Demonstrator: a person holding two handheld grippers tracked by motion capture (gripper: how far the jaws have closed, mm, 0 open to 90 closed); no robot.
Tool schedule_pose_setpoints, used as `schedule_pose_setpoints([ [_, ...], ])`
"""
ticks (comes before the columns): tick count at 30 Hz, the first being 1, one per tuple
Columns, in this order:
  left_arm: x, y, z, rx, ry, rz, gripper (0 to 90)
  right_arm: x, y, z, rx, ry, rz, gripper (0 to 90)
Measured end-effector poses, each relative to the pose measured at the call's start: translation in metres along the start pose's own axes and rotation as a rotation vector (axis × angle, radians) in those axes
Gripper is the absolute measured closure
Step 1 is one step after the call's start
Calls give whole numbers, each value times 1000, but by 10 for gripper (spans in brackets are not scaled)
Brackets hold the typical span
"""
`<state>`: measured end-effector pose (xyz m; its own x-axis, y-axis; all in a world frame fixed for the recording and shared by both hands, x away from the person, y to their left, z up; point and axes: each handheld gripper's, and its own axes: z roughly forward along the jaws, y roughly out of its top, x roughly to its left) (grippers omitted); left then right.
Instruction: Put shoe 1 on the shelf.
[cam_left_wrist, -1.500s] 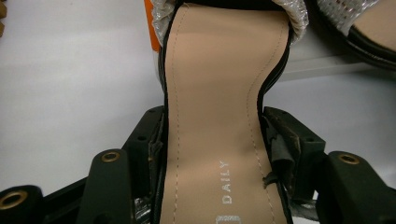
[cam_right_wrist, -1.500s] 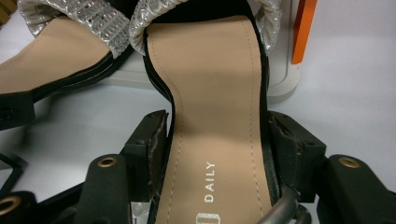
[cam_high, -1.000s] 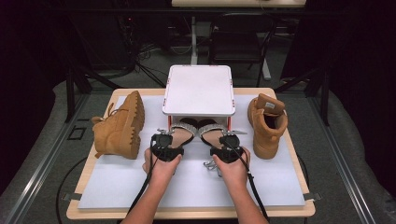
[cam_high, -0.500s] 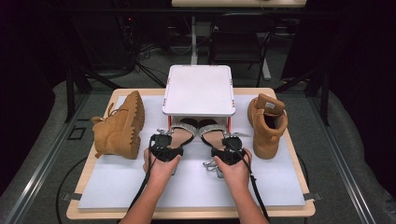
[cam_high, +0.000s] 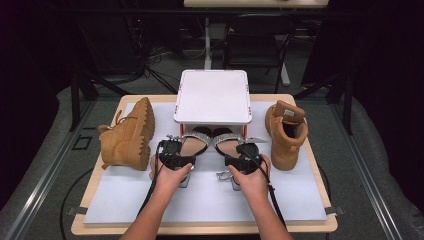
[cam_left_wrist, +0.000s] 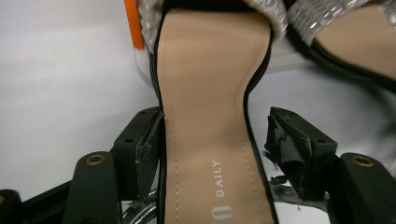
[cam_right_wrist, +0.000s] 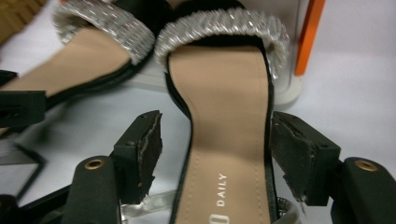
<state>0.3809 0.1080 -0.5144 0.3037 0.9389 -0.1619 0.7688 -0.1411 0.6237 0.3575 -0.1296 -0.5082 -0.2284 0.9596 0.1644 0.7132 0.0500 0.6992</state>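
The fingers of both grippers have just been opening, each pair with a sandal between them, and neither pair presses on the shoe now.

In the high view, the left gripper (cam_high: 172, 152) and right gripper (cam_high: 243, 161) sit side by side near the middle of the worktop (cam_high: 200, 200), just in front of a white stand (cam_high: 212, 96) by the far edge. The two sandals have their toes tucked under the stand. A tan boot (cam_high: 127, 136) lies on its side toward the left edge; another boot (cam_high: 286, 132) stands upright toward the right edge.

In the left gripper view, the left sandal (cam_left_wrist: 205, 121) runs between the fingers (cam_left_wrist: 140, 144). One pad seems to touch its edge or nearly so; the other stands clear.

In the right gripper view, the right sandal (cam_right_wrist: 224, 126) lies between the fingers (cam_right_wrist: 142, 149), a clear gap on one side, a close one on the other.

To finish the release well, I judge both hands should draw straight back toward the near edge, level, so the pads do not drag the soles or catch the loose straps.
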Motion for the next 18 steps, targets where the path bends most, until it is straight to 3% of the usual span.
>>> schedule_pose_setpoints([
  [9,5,6,-35,-57,-15,62,363,12,8,-30,-54,29,-93,374],
  [15,19,-4,-61,-82,-28,92,365,8,4,-56,-89,44,-150,416],
  [18,28,-13,-73,-93,-54,83,366,3,0,-67,-97,59,-156,417],
])
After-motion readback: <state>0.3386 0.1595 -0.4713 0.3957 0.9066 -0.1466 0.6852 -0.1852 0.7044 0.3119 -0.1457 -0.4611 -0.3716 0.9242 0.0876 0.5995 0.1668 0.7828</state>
